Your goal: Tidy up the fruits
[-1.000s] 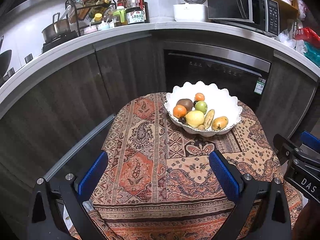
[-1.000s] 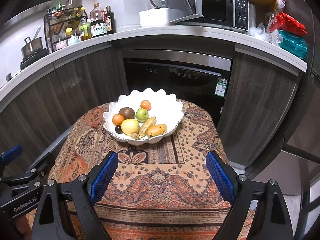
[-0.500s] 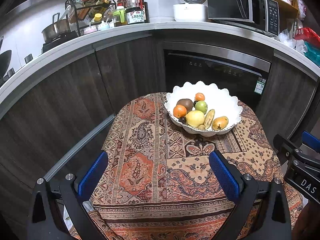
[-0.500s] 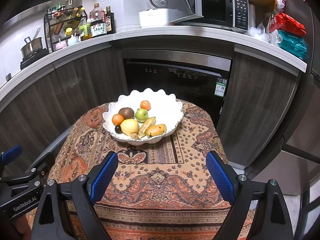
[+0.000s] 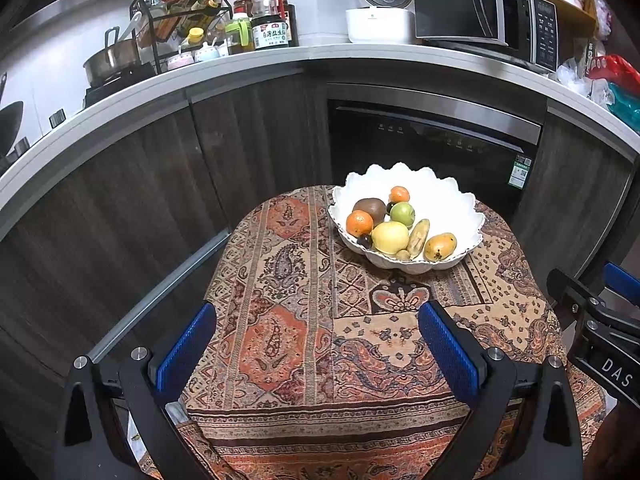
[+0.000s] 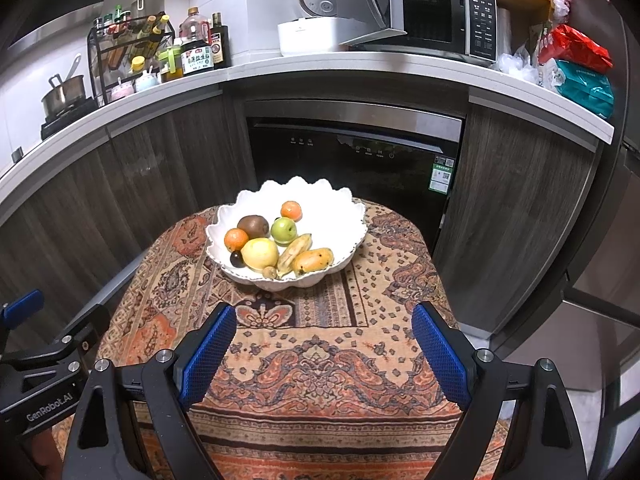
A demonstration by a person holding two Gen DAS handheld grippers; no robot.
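A white scalloped bowl (image 5: 448, 200) (image 6: 320, 200) stands at the far side of a small table draped in a patterned cloth (image 5: 304, 320) (image 6: 328, 368). Inside lie several fruits: a kiwi (image 6: 253, 226), a green apple (image 6: 284, 230), two oranges, a yellow pear (image 6: 260, 254), a mango (image 6: 313, 261) and a banana-like fruit. My left gripper (image 5: 316, 344) hovers open over the near edge of the table, well short of the bowl. The right gripper (image 6: 322, 344) is open too, nothing between its blue pads, equally far back.
Dark wood cabinets and a built-in dishwasher (image 6: 360, 160) stand just behind the table. The counter above carries a spice rack (image 5: 180, 24), a rice cooker (image 5: 380, 4), a microwave (image 6: 432, 16) and bags at the right. Each gripper shows at the other view's edge.
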